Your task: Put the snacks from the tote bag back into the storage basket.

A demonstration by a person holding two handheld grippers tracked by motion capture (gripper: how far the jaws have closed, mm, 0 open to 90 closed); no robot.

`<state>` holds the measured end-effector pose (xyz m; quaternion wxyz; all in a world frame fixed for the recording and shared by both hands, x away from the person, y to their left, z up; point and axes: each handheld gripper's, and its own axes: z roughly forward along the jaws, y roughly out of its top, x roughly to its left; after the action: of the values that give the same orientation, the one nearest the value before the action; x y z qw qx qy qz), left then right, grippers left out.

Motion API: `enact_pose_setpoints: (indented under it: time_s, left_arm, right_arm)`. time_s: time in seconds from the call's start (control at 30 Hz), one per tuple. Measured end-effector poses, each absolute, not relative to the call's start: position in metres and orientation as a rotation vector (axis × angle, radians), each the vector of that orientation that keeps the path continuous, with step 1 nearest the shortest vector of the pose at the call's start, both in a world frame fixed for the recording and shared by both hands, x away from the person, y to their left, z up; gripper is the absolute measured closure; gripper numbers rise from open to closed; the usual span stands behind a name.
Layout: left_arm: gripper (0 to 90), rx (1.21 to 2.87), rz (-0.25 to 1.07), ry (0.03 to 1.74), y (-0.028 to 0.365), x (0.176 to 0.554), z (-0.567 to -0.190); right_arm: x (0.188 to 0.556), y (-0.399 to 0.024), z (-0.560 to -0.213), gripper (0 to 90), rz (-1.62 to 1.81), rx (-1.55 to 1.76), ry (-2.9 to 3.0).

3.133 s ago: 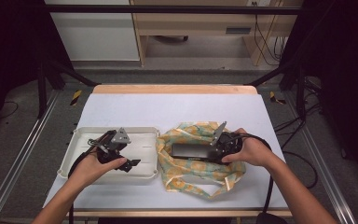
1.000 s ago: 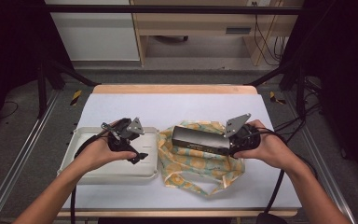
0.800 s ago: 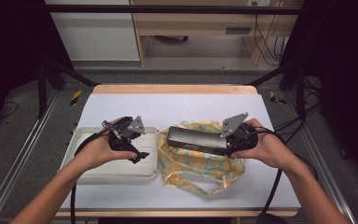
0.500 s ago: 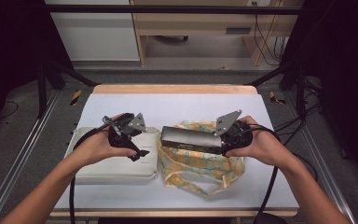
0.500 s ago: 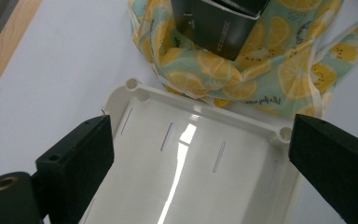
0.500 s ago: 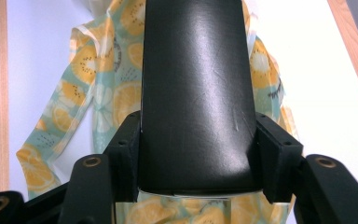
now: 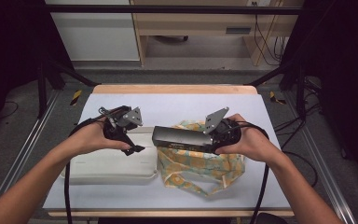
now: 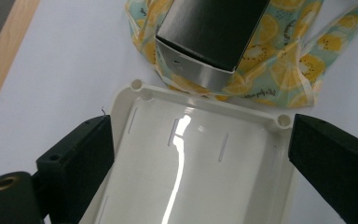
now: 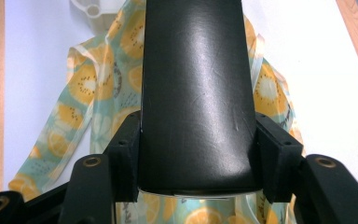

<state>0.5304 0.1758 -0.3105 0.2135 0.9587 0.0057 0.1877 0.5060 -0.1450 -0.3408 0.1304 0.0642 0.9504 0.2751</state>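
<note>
I am working in what looks like a lab: a white-topped table inside a black metal frame, cables trailing across the grey floor.

Black case's far end (cropped at top)

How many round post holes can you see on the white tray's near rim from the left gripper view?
2: one at the tray's left corner, one at its right corner, both on the edge facing the fruit-print cloth. Other corners are out of frame, so more may exist.
</note>
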Motion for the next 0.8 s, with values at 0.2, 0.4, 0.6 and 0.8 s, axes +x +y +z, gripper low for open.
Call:
enact_pose_setpoints:
  time_s: [0.2, 0.4, 0.6, 0.8]
  left_arm:
    - [6.9, 2.667, 0.563, 0.021, 0.176, 0.529, -0.305]
    - [6.8, 2.683, 0.548, 0.016, 0.178, 0.52, -0.303]
    - [6.9, 2.701, 0.509, 0.014, 0.179, 0.512, -0.3]
    - [7.8, 2.723, 0.477, -0.018, 0.174, 0.503, -0.298]
  right_arm:
    - [0.503, -0.132, -0.343, 43.5, 0.792, 0.176, 2.762]
    - [0.497, -0.12, -0.344, 43.5, 0.784, 0.152, 2.771]
    - [0.494, -0.108, -0.343, 43.4, 0.794, 0.124, 2.776]
    - [0.492, -0.095, -0.339, 43.4, 0.798, 0.096, 2.775]
